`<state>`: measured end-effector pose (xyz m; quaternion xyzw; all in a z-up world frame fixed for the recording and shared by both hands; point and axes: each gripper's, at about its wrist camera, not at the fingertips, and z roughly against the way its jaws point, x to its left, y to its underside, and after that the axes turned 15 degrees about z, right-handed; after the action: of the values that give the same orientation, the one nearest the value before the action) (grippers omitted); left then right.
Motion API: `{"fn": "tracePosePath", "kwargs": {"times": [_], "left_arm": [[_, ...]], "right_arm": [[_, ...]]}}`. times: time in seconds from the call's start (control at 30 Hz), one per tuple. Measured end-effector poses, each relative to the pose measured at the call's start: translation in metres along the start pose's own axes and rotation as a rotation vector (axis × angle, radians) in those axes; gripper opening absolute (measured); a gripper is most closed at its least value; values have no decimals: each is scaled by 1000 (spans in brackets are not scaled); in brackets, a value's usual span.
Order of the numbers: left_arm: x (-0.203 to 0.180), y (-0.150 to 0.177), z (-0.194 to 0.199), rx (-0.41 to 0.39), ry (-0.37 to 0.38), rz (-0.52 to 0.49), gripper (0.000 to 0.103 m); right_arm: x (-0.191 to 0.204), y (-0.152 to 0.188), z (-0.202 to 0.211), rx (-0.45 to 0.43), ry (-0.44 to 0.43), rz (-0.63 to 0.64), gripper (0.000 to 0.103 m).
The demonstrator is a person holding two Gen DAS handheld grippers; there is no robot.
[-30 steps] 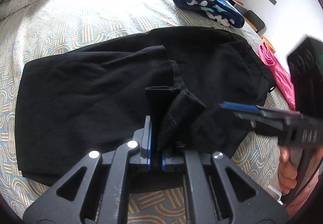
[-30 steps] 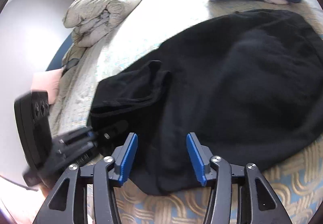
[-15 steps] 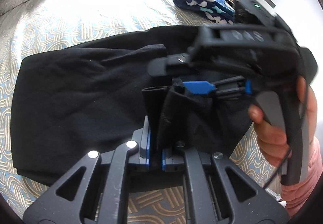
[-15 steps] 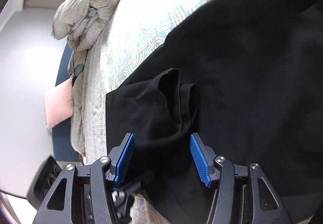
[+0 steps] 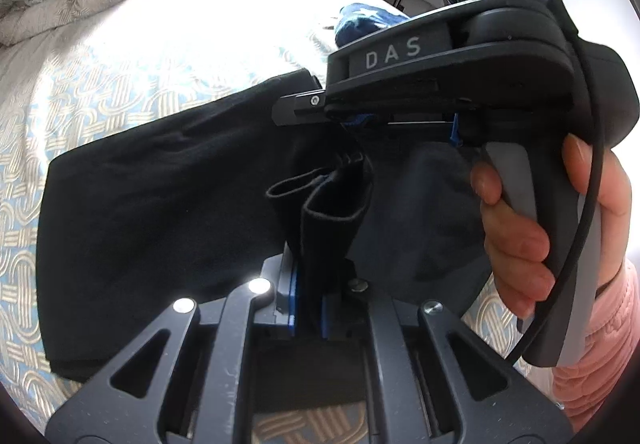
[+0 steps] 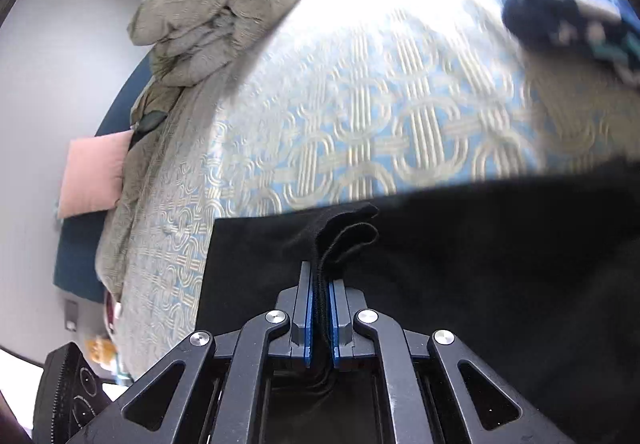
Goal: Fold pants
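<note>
Black pants [image 5: 160,204] lie partly folded on the patterned bedspread. My left gripper [image 5: 306,304] is shut on a bunched hem of the pants, which stands up between its blue pads. My right gripper [image 6: 320,308] is shut on another bunched edge of the pants [image 6: 480,264]. In the left wrist view the right gripper's body [image 5: 460,84] hangs just above and beyond the left one, held by a hand [image 5: 516,236]. The two grips are close together and the cloth between them is lifted off the bed.
The bed [image 6: 360,104] has a blue and cream patterned cover. A rolled grey duvet [image 6: 208,24] lies at the far left. A blue patterned folded cloth [image 6: 580,4] lies at the far right, also showing in the left wrist view [image 5: 360,24]. A pink pillow [image 6: 96,172] sits beside the bed.
My right gripper came in over the left one and closed on the pants edge; it was open before. The left gripper kept its hold and both lifted the cloth.
</note>
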<state>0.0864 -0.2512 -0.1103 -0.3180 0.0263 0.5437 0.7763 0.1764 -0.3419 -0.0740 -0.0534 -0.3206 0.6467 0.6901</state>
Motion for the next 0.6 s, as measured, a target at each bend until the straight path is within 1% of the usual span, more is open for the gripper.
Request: {"fn": "tracePosePath", "kwargs": {"times": [0.07,0.17,0.23,0.27,0.3,0.33,0.37,0.43,0.5,0.57,0.6], "left_arm": [[-3,1,-9,7,-11,-3,9],[-3,6,-27,50,-42,0,9],[0,11,-31,79,-36,6,11],[1,14,-31,95,-29,5,12],[2,16,-29,103,-27,0,16],[3,19,-26,108,-23,-8,21],[4,22,-20,108,-22,-25,24],[9,30,-5,93,-38,-62,41],[24,37,15,61,-87,-70,45],[49,39,30,45,-130,-36,45],[68,41,40,37,-162,3,45]], "right_arm": [[-5,-2,0,3,14,11,5],[-20,-1,-13,43,22,19,6],[-33,5,-30,94,21,5,7],[-37,9,-34,108,22,-6,8],[-41,12,-36,111,23,-12,9],[-45,16,-36,111,23,-16,9],[-48,19,-36,110,20,-23,9],[-54,26,-31,95,-4,-40,9],[-55,27,-30,94,-8,-36,9],[-53,27,-30,99,-4,-22,9],[-52,26,-32,100,-3,-21,10]]}}
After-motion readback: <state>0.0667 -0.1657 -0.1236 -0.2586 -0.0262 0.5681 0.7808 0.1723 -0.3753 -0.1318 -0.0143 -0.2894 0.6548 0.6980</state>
